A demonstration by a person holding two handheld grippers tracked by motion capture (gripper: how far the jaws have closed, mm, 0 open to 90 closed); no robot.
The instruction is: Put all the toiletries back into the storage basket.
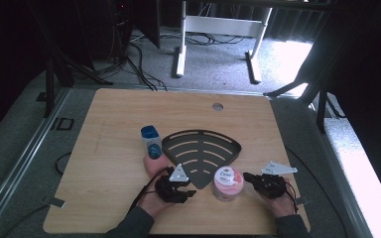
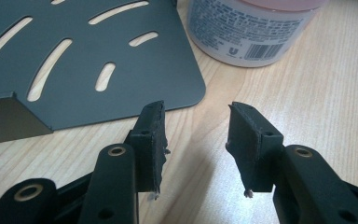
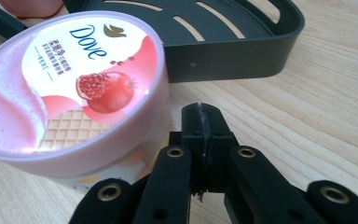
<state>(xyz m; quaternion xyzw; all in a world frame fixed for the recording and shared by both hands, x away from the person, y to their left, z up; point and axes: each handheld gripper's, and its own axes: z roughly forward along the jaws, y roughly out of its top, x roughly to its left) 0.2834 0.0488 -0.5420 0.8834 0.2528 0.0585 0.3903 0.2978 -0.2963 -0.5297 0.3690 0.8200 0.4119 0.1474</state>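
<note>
Pink and white, the Dove tub point(image 1: 227, 183) stands upright on the wooden table point(image 1: 109, 148), near the person's edge, touching or just beside the near tip of the dark slotted corner rack point(image 1: 202, 151). The right gripper point(image 1: 250, 177) sits just right of the tub with its jaws pressed flat together and nothing between them, as the right gripper view shows point(image 3: 203, 135). The left gripper point(image 1: 191, 191) lies just left of the tub, jaws about half open and empty; in its own view point(image 2: 196, 126) they point at bare wood between the rack's corner point(image 2: 186, 88) and the tub's base point(image 2: 256, 37). A blue-capped bottle point(image 1: 151, 142) stands at the rack's left, by the left hand.

The step in hand looks like loading the tub into the rack. To do it well, the right jaws would need to open wider than the tub's wall, come in level at mid-height below the lid's rim, and close gently, since the wall may flex. Lift it clear over the rack's raised rim before setting it down flat, while the left gripper could steady the rack's near tip
</note>
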